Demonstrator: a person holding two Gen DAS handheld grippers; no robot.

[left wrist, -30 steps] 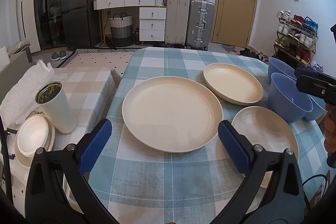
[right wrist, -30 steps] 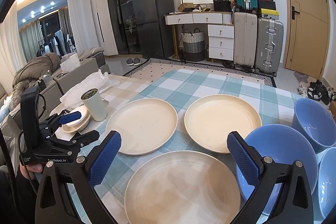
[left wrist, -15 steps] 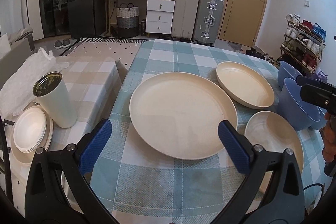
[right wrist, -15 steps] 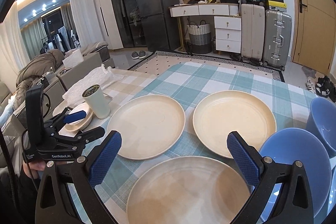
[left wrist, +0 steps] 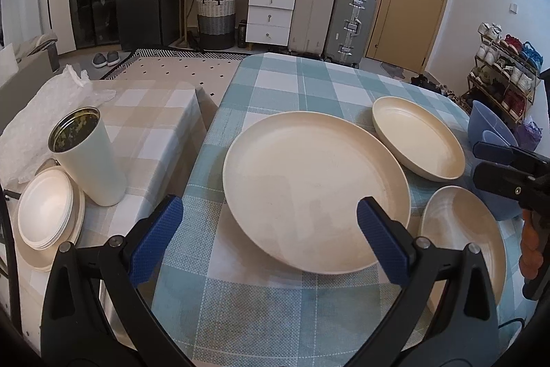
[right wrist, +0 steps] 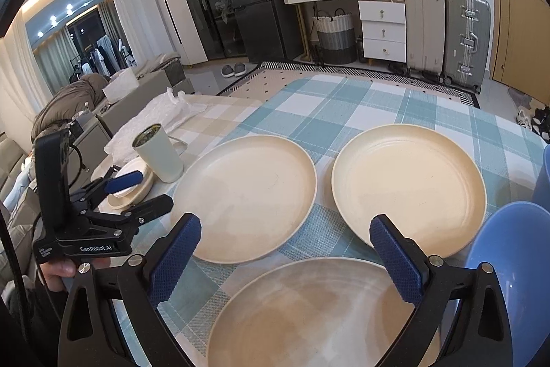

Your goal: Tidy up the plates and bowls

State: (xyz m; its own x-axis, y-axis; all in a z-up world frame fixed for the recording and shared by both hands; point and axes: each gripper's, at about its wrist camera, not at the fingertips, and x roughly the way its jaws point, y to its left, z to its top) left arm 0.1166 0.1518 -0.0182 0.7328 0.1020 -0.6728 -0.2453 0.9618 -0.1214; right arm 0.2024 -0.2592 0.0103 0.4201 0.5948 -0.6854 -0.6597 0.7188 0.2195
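My left tongs (left wrist: pixel 266 222) gape empty and have closed in low on the nearest cream plate (left wrist: pixel 316 191) on the bench (left wrist: pixel 275 308), so I judge a grab is next. My right tongs (right wrist: pixel 285 246), also agape, have crept forward; the blue bowl (right wrist: pixel 508 263) is cut off.

Left gripper (left wrist: pixel 268 229) jaws wide apart, empty; right gripper (right wrist: pixel 287 250) jaws likewise spread, empty.
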